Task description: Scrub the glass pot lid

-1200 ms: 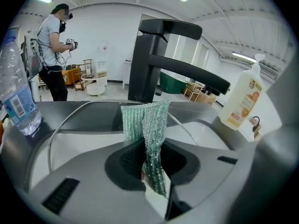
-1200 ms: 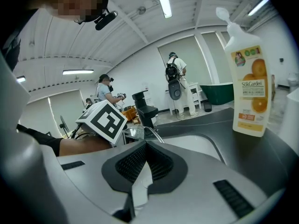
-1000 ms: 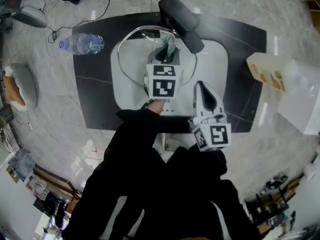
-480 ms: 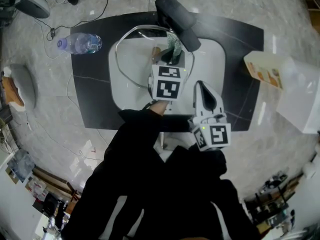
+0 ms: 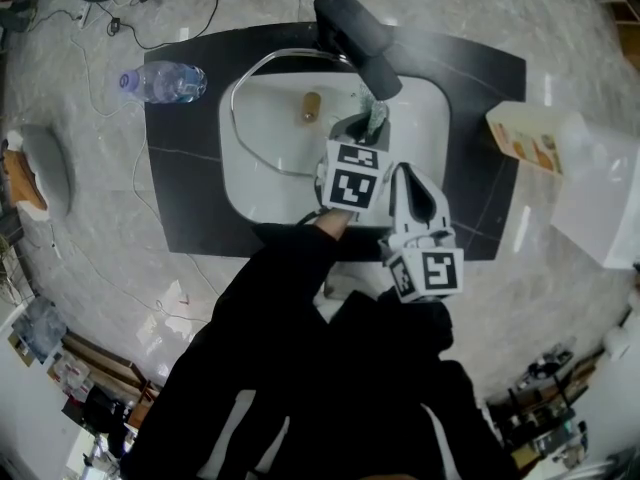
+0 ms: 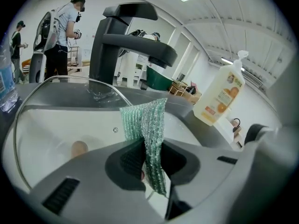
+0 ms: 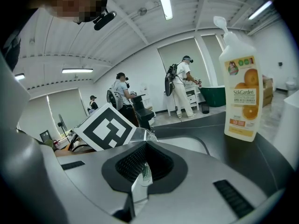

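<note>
Left tongs, pinching scrubber, now farther right by faucet; right tongs pinching glass lid.

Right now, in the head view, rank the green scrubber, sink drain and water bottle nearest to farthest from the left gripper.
1. Green scrubber: clamped in the left gripper.
2. Sink drain: in the basin, to its left.
3. Water bottle: far left on the counter.
</note>
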